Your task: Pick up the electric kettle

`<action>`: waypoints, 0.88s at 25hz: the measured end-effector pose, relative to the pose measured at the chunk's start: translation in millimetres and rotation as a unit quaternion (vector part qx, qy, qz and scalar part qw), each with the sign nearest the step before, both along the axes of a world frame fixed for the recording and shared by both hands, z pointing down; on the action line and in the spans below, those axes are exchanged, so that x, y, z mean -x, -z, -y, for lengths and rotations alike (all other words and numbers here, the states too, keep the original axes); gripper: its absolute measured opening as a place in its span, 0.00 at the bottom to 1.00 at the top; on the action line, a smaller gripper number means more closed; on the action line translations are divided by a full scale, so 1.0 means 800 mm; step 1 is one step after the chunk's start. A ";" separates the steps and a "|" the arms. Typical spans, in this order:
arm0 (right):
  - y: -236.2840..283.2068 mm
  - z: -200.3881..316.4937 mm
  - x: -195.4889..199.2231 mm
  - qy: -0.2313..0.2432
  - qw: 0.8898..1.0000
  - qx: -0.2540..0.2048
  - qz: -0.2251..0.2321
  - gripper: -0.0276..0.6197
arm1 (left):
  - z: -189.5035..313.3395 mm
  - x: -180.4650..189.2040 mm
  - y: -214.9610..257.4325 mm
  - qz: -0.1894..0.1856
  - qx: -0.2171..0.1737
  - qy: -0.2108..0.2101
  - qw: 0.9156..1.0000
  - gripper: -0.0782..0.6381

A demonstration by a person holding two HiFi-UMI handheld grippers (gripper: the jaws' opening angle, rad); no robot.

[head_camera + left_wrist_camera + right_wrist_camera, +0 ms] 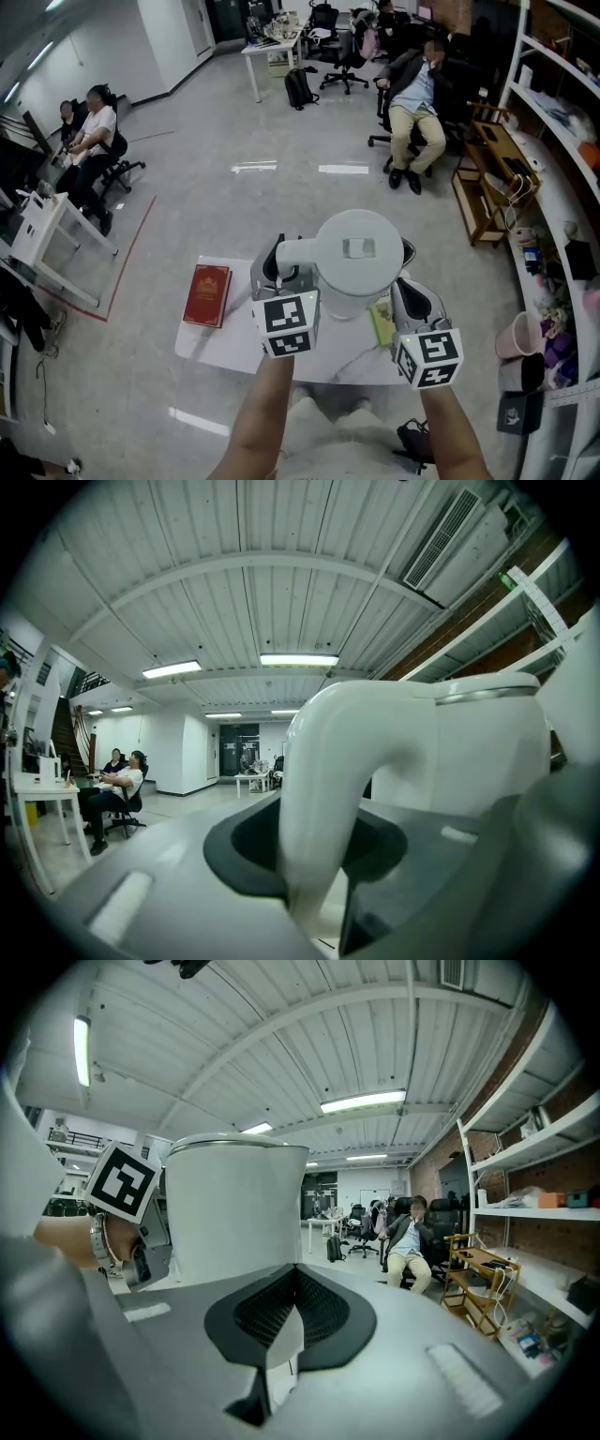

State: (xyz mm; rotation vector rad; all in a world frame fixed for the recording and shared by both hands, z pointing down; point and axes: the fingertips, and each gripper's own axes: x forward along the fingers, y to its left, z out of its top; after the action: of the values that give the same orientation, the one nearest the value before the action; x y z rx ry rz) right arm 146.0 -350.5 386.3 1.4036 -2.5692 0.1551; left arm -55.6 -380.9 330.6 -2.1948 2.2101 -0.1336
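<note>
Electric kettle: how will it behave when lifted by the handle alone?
Probably rigid: the electric kettle looks like hard white plastic. With only the left gripper clamped on its handle, the body hangs off to one side, so it may tilt or swing. The weight is uncertain, because the closed lid hides any water. The glossy handle could slip.

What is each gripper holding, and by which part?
The left gripper clamps the electric kettle by its handle; the right gripper, jaws together, sits beside the kettle's body.
</note>
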 end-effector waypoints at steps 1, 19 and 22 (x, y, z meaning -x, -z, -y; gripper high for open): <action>0.010 -0.002 0.000 -0.001 1.000 -0.002 0.003 0.08 | -0.003 -0.001 0.009 0.002 -0.001 0.000 1.000 0.26; 0.083 -0.007 -0.024 -0.027 0.999 -0.031 0.010 0.08 | -0.028 -0.021 0.071 0.002 -0.033 -0.028 0.999 0.27; 0.085 -0.006 -0.024 -0.028 0.999 -0.035 0.005 0.08 | -0.027 -0.024 0.073 0.001 -0.034 -0.029 0.999 0.27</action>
State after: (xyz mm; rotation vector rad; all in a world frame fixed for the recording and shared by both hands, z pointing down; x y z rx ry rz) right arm 165.0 -345.7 318.0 1.5045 -2.5674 0.0832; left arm -36.4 -359.6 272.5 -2.2204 2.1146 -0.0579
